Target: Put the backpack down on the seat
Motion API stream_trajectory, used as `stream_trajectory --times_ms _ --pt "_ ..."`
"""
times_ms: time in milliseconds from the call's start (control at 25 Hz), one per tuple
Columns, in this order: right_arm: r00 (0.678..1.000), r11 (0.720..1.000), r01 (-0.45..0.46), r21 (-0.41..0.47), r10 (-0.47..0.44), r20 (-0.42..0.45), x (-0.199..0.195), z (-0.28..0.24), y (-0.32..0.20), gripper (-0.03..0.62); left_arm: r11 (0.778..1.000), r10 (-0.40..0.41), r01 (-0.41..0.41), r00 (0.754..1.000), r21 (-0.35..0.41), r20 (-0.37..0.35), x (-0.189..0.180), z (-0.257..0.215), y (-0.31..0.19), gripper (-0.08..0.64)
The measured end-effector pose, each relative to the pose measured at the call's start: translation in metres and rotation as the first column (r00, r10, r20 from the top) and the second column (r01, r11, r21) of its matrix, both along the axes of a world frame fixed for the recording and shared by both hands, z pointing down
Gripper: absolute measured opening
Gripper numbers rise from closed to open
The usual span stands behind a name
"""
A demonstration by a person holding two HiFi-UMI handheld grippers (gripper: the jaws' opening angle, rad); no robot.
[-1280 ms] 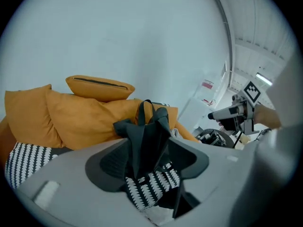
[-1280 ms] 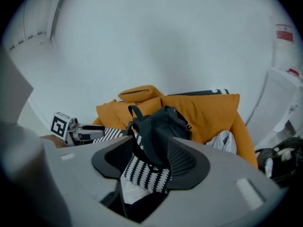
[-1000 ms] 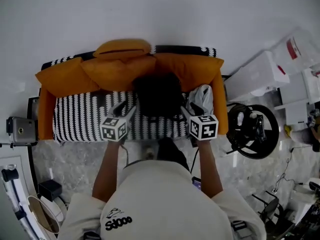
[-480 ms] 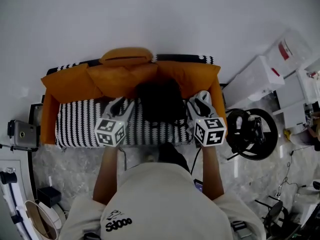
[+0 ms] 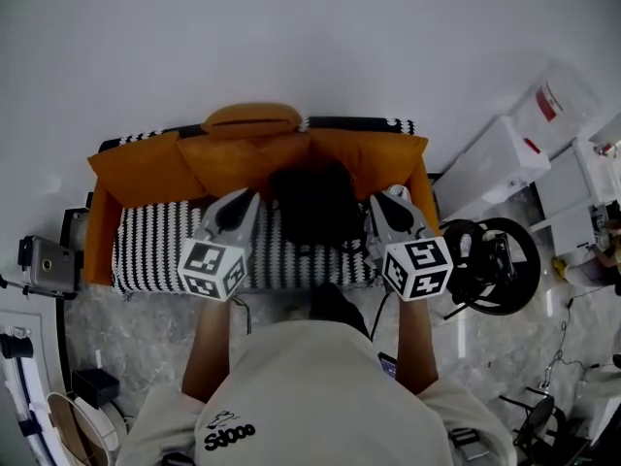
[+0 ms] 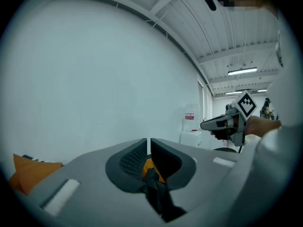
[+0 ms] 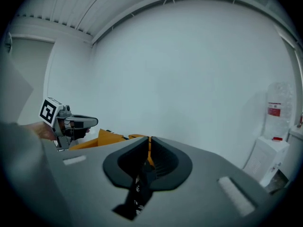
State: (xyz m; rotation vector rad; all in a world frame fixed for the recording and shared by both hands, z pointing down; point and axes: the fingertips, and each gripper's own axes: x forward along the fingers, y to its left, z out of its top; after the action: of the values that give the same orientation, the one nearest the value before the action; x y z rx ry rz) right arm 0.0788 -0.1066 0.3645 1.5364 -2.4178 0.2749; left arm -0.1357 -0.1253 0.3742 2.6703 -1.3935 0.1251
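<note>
Black backpack (image 5: 310, 202) sits unchanged on the striped sofa seat (image 5: 155, 249), centre frame. Since 1 second ago your 2 grippers have lifted toward the camera. Left gripper (image 5: 245, 198) and right gripper (image 5: 381, 200) flank the pack and have just been closing, with the jaws together on nothing.

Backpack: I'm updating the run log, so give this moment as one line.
backpack: on sofa seat, by orange cushions | left gripper: jaws just closed, empty | right gripper: jaws just closed, empty
</note>
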Motion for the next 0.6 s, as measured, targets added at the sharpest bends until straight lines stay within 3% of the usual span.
stream_trajectory --times_ms 320,600 --pt "0.999 0.996 0.035 0.080 -0.035 -0.010 -0.013 -0.032 0.013 0.003 0.994 0.023 -0.033 0.995 0.101 0.096 0.008 -0.032 0.016 0.011" --pt "0.996 0.988 0.079 0.133 -0.074 -0.041 -0.023 -0.052 0.019 0.003 0.985 0.040 -0.062 0.990 0.160 0.138 0.016 -0.058 0.024 0.011"
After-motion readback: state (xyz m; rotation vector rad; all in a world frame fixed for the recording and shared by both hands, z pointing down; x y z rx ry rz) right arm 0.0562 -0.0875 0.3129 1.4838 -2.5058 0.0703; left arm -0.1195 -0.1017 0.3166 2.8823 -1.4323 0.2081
